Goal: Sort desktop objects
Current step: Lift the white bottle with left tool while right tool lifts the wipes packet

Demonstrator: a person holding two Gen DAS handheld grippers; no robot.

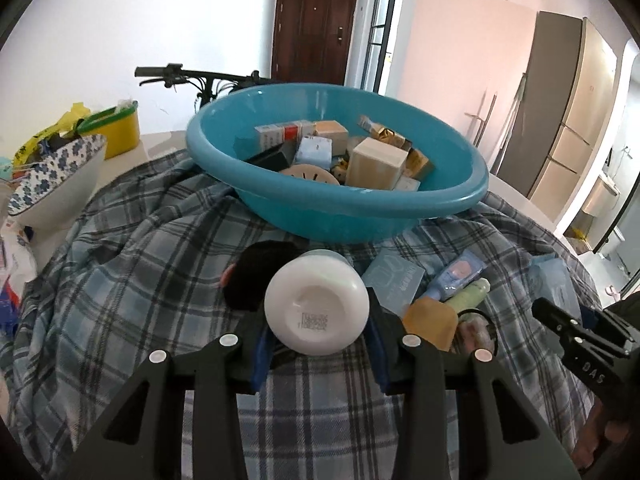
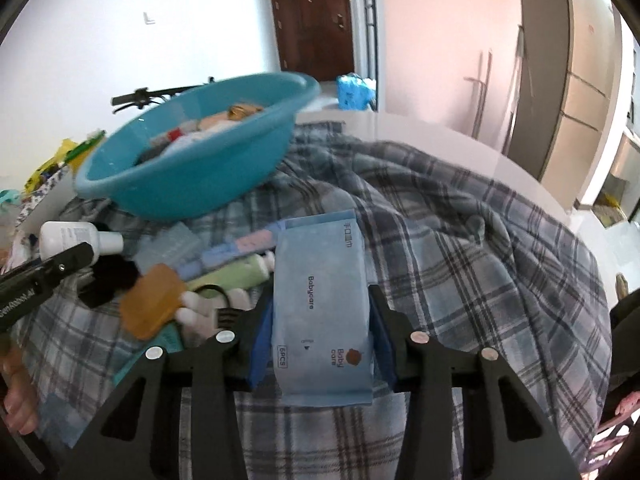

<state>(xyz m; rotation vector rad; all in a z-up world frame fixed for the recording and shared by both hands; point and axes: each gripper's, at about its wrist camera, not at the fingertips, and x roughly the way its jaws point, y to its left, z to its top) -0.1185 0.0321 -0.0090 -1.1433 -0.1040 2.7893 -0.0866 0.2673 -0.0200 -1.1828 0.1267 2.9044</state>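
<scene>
My left gripper (image 1: 318, 332) is shut on a white bottle (image 1: 317, 304), held bottom-first towards the camera, a little in front of the teal basin (image 1: 440, 196). The basin holds several small boxes. My right gripper (image 2: 320, 328) is shut on a light blue wipes pack (image 2: 320, 300), held above the plaid cloth (image 2: 460, 240). In the right wrist view the basin (image 2: 192, 184) lies far left, and the left gripper with the white bottle (image 2: 76, 236) is at the left edge. The right gripper shows at the right edge of the left wrist view (image 1: 576, 332).
Loose items lie on the cloth: an orange pad (image 1: 430, 320), a green tube (image 1: 470, 294), a blue tube (image 1: 456, 274), a pale blue box (image 1: 394, 280), a black object (image 1: 260, 272). A patterned bowl (image 1: 56, 184) and yellow tub (image 1: 116, 128) stand left.
</scene>
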